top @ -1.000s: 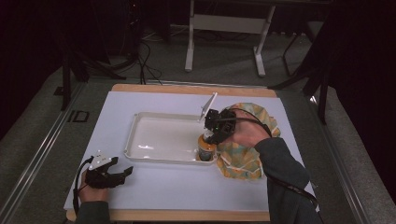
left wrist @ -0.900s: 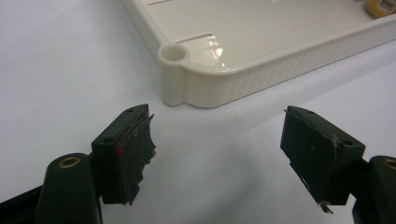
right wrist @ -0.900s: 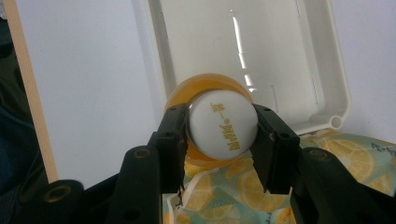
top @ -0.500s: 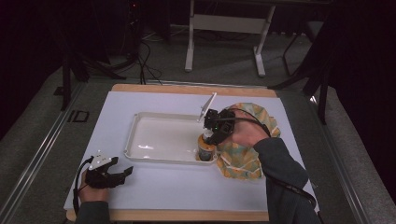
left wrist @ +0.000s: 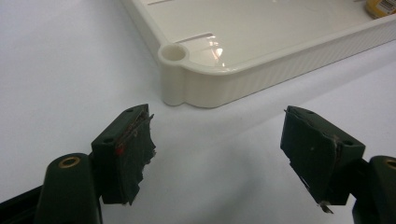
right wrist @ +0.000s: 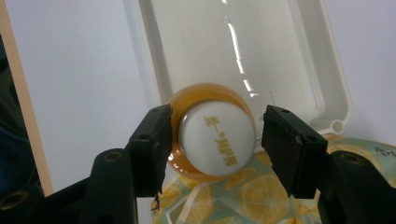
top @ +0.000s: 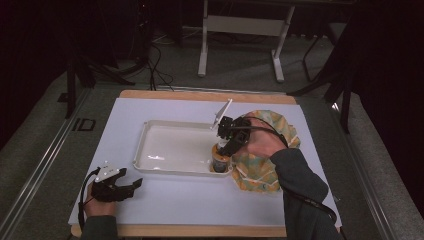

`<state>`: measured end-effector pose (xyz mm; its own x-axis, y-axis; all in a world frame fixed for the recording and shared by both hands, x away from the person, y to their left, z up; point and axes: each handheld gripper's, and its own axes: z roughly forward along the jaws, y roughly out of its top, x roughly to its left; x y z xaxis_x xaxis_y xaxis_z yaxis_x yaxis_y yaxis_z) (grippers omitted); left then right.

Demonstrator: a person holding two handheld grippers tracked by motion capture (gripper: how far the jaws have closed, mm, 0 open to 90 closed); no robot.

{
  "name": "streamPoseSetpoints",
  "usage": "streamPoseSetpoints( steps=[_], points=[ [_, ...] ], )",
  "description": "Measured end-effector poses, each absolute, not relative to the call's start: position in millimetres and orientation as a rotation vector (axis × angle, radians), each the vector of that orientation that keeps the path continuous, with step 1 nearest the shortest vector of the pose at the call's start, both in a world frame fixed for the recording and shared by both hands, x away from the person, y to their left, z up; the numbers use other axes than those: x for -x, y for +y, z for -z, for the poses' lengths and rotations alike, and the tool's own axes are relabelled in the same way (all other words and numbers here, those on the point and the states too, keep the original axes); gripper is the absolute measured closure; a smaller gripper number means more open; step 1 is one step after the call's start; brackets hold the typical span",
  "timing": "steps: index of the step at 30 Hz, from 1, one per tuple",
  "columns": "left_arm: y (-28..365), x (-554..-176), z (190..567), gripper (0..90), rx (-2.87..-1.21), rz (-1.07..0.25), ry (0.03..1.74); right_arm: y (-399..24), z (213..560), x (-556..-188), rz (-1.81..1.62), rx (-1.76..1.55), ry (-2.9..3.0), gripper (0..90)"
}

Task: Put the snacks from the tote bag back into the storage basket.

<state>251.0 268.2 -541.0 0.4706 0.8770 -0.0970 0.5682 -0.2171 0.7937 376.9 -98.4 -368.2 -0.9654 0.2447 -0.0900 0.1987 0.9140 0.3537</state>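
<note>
An amber jar (top: 218, 161) with a white lid stands in the near right corner of the cream tray (top: 170, 150). My right gripper (top: 225, 149) hangs over it, pointing down. In the right gripper view the jar (right wrist: 205, 95) sits between the jaws of the right gripper (right wrist: 215, 126). The left jaw is against the jar's side and a small gap shows at the right jaw, so it is open. My left gripper (top: 132, 188) rests on the white table top at the near left. Its jaws stand wide apart, open and empty (left wrist: 217, 126), facing the tray's corner (left wrist: 187, 84).
A lemon-patterned cloth (top: 262, 172) lies bunched just right of the tray, under the right hand; it appears below the jar as the cloth (right wrist: 243, 198). The white table top (top: 165, 200) ends in a wooden front edge. Chair and desk legs stand on the floor beyond.
</note>
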Motion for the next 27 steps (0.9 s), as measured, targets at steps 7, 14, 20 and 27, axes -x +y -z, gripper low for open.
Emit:
streamPoseSetpoints(
  steps=[7,14,20,27],
  points=[
    [268.1,-251.0,541.0,25.2,-1.91,-0.482,1.207,-97.5,361.9,-375.7,-0.565,-0.326,2.91,42.0],
    [268.0,-251.0,541.0,25.2,-1.91,-0.483,1.207,-98.4,355.7,-374.1,-0.603,-0.333,2.884,42.7],
    [268.0,-251.1,541.1,25.2,-1.911,-0.483,1.207,-98.9,349.6,-373.2,-0.648,-0.33,2.856,44.1],
    [268.2,-251.2,541.0,25.2,-1.912,-0.482,1.208,-100.6,342.5,-372.7,-0.685,-0.339,2.829,44.7]
  ],
)
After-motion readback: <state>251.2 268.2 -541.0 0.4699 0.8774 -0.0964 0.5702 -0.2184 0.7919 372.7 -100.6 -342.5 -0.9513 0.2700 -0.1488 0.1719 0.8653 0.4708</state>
